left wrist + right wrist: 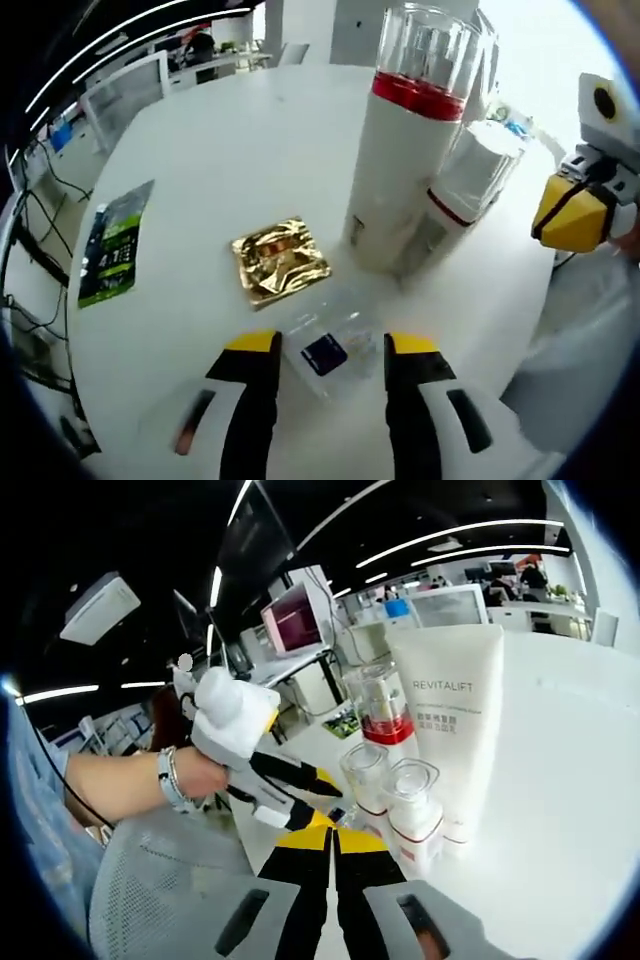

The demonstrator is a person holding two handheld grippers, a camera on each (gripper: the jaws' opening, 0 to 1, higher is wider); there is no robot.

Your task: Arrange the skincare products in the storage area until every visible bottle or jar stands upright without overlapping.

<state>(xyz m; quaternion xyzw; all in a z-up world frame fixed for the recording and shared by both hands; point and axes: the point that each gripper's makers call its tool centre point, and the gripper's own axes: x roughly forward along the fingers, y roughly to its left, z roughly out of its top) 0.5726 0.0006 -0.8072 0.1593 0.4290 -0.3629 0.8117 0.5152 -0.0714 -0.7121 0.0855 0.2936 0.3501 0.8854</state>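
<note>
A tall white bottle (405,160) with a red band and a clear cap stands on the white table (230,150). A shorter clear-capped bottle (470,180) stands close on its right. My left gripper (330,343) is open low over the table, with a clear packet (325,352) bearing a dark label lying between its fingertips. My right gripper (335,842) is shut with nothing in it. Ahead of it stand a white REVITALIFT tube (455,730), the red-banded bottle (385,715) and two small clear-capped bottles (365,775) (412,810), all upright.
A gold foil sachet (280,262) and a green sachet (112,245) lie flat on the table. The right gripper (572,212) hangs past the table's right edge. A hand holds the left gripper (328,802). Office desks and chairs stand behind.
</note>
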